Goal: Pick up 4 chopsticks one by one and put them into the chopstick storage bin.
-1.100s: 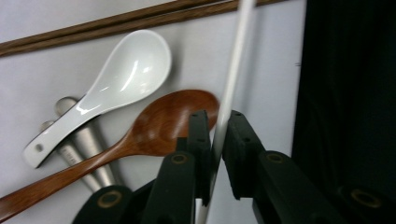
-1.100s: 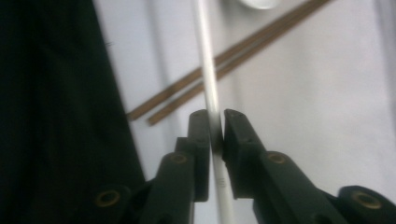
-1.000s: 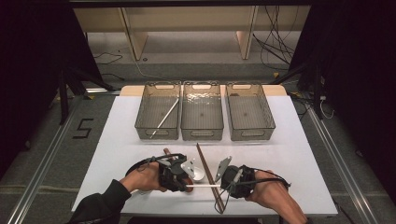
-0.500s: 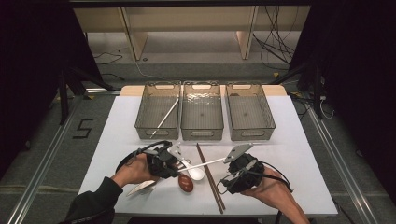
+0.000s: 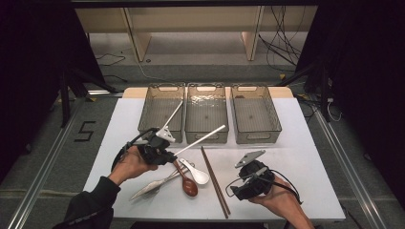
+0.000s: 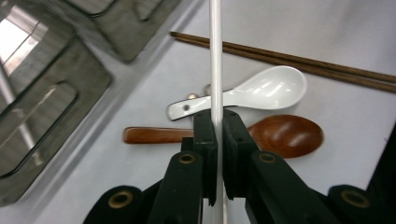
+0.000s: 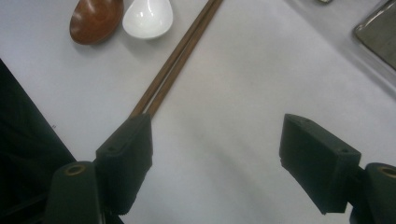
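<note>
We're clamping the left gripper (image 6: 218,140) tight on a white chopstick (image 5: 200,139), pointing to 2 o'clock toward the middle bin (image 5: 206,136); its lower end is hidden behind the pads. Right gripper (image 7: 215,154), jaws just opened wide, is hovering empty beside the brown chopsticks (image 7: 175,70). Free table at 3 o'clock.

Place: a lab-style recording bay, not a home.
Surround: black curtains (image 5: 28,71) on both sides.
Floor: grey carpet with metal rails (image 5: 43,176) and a taped "5" (image 5: 86,131).
Wiring: loose cables (image 5: 282,45) behind the tabletop (image 5: 296,157).
Work surface: white sheet with three identical clear bins (image 5: 206,113) in a row.
</note>
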`<state>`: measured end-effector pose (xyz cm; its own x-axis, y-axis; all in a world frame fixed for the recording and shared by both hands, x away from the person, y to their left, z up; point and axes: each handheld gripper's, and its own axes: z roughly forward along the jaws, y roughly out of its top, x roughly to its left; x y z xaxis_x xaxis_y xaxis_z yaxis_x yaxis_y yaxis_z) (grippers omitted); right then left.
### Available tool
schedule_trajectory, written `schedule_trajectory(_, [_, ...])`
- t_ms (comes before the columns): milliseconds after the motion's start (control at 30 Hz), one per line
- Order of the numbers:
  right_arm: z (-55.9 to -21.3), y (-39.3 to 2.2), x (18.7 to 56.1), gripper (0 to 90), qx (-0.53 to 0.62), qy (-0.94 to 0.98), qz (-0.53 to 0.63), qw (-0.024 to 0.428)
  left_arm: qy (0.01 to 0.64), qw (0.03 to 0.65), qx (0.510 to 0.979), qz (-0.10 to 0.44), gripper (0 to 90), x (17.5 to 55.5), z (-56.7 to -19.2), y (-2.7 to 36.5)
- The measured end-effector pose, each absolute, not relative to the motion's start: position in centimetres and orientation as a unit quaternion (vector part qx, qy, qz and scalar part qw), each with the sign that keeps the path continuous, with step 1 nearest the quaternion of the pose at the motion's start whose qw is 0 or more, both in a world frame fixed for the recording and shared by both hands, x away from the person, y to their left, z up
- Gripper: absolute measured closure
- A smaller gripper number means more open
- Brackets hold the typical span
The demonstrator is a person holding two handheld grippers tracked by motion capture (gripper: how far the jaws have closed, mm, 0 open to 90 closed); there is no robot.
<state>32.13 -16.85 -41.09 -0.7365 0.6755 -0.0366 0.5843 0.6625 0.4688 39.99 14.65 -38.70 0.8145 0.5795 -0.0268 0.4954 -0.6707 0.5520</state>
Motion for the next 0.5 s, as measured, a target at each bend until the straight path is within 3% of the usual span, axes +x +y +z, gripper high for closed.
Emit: schedule_trajectory(500, [-41.4,-16.9,32.1,24.2,0.353,0.905,0.214,0.101,0.403,0.299,0.858,0.111,85.5,45.7,-38.0,18.0])
